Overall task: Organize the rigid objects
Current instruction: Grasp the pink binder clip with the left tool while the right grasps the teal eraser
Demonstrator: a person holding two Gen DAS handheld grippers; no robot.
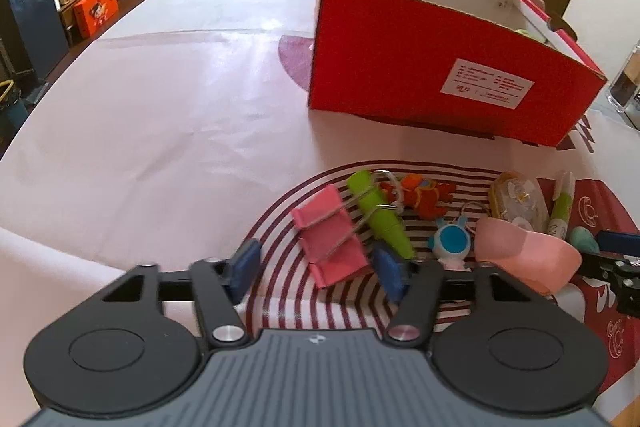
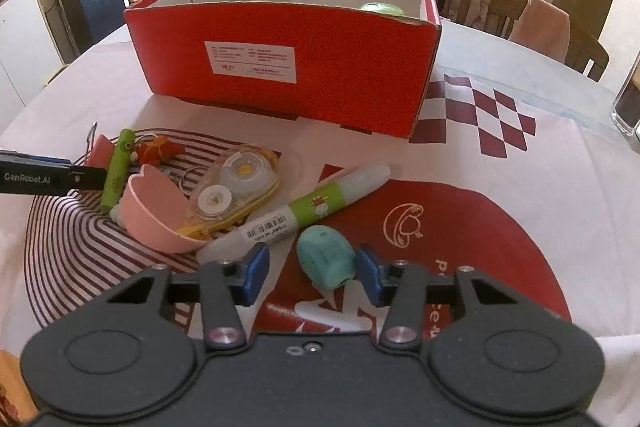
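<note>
On the worktop, the red box stands open-topped at the far side; every loose thing lies on its near side. Left gripper: jaws apart, straddling the near end of the pink binder clip, whose long axis runs toward the box. Just right of the clip a green tube lies roughly parallel to it. Further right come an orange toy, a pink scoop, a correction-tape dispenser and a marker slanting up to the right. Right gripper: jaws apart around a teal sharpener, not visibly pressing it.
</note>
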